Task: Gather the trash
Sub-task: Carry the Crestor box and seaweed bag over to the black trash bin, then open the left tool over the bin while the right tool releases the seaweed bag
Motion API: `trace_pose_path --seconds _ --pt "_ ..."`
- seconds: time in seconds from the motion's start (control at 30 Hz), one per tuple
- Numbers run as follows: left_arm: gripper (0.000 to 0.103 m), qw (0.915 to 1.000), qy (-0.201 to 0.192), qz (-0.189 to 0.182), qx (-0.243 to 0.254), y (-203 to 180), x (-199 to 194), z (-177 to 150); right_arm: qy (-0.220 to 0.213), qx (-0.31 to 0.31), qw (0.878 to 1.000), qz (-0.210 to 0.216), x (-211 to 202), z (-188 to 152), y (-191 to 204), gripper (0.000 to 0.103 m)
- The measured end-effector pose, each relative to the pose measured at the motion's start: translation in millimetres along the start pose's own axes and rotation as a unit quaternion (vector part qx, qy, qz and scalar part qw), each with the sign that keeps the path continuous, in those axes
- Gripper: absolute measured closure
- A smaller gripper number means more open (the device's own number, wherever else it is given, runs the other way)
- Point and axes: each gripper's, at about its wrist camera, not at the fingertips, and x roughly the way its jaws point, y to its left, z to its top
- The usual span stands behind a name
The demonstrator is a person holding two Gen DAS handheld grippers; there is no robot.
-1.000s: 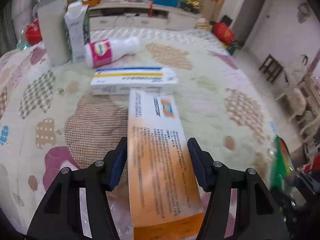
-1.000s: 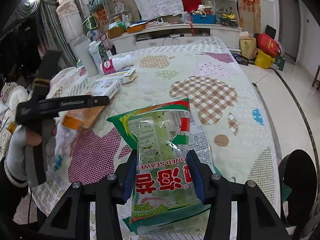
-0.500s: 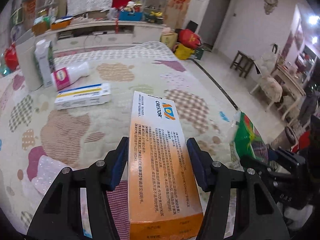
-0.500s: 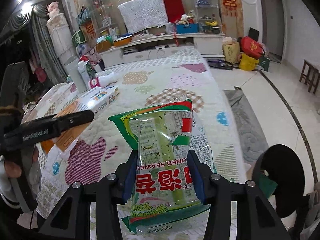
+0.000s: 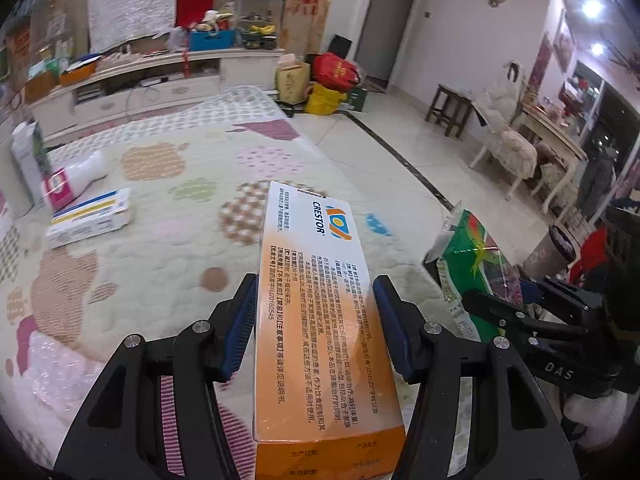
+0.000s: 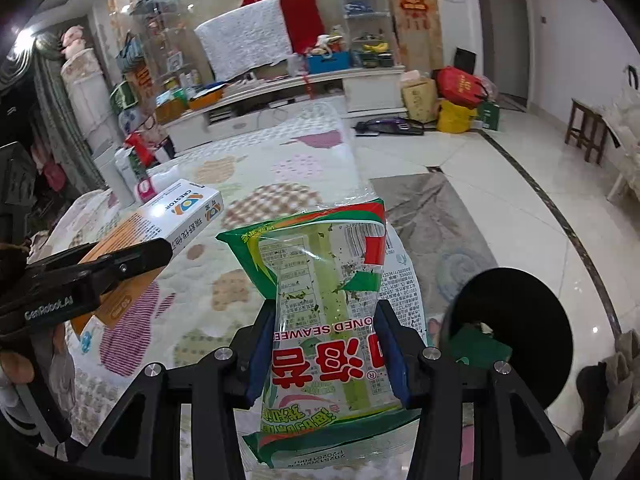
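- Since the earlier frame both grippers have swung away from the middle of the quilted table (image 5: 168,240) toward its floor-side edge; the tiled floor now fills much more of both views.
- Left gripper (image 5: 316,326): jaws clenched on 1 orange-and-white carton (image 5: 320,320), blue pads pressed to both long sides; the carton is held off the table, above its edge.
- Right gripper (image 6: 326,354): jaws grasping 1 empty green seaweed packet (image 6: 332,312), pinched across its middle, held in the air past the table edge.
- 1 black round bin (image 6: 516,336) stands on the floor just beside the packet, to its right, with 1 green item inside.
- Remaining on the table: 1 white box with blue and yellow stripes (image 5: 90,220), 1 white bottle with a pink label (image 5: 72,180) lying flat, 1 upright carton (image 5: 26,160).
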Motion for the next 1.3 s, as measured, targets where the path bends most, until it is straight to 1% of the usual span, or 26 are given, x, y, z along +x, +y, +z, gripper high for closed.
trace_pose_path --seconds 0.17,0.4,0.5,0.67,0.8,0.9,0.93,0.97,1.0,1.03,1.07,1.17,1.3 --pt "0.047 0.9997 0.009 -0.016 0.016 -25.0 17.3 4.5 0.000 0.015 1.000 -0.018 -5.9 -2.4 -24.5 0.056" --pt "0.047 0.9973 0.030 -0.055 0.038 -65.5 45.1 11.3 -0.001 0.053 0.997 -0.051 -13.6 -8.8 -72.4 0.056" --pt "0.047 0.9951 0.044 -0.075 0.048 -85.5 63.4 14.6 -0.001 0.079 0.995 -0.066 -15.6 -15.5 -99.4 0.056" --pt "0.047 0.9908 0.072 -0.097 0.062 -121.7 93.2 17.1 0.008 0.120 0.989 -0.083 -14.0 -27.3 -140.6 0.056" --pt "0.047 0.9862 0.090 -0.115 0.078 -154.6 119.2 22.0 0.023 0.151 0.983 -0.097 -5.4 -37.5 -174.8 0.056" --pt "0.045 0.9831 0.104 -0.126 0.083 -174.8 140.6 25.2 0.030 0.177 0.979 -0.099 1.9 -40.2 -199.5 0.056" --pt "0.045 0.9824 0.109 -0.127 0.082 -179.0 146.8 25.3 0.031 0.182 0.978 -0.097 3.3 -40.1 -205.7 0.054" --pt "0.045 0.9816 0.114 -0.130 0.079 -182.4 153.3 25.1 0.032 0.189 0.977 -0.095 6.0 -40.2 -212.3 0.048" --pt "0.044 0.9803 0.122 -0.138 0.072 -185.2 162.1 24.7 0.031 0.194 0.976 -0.092 7.1 -40.6 -216.4 0.044" --pt "0.044 0.9791 0.127 -0.144 0.068 -187.1 167.7 25.3 0.027 0.199 0.976 -0.088 7.9 -41.2 -220.3 0.037" --pt "0.043 0.9777 0.133 -0.150 0.064 -188.5 174.4 25.0 0.023 0.201 0.976 -0.085 7.3 -41.7 -221.9 0.033" --pt "0.043 0.9769 0.138 -0.152 0.059 -190.7 181.8 23.9 0.012 0.210 0.974 -0.080 1.7 -45.5 -225.7 0.028" --pt "0.041 0.9777 0.131 -0.156 0.053 -184.0 176.0 26.2 0.012 0.215 0.974 -0.074 0.4 -49.9 -222.2 0.027"
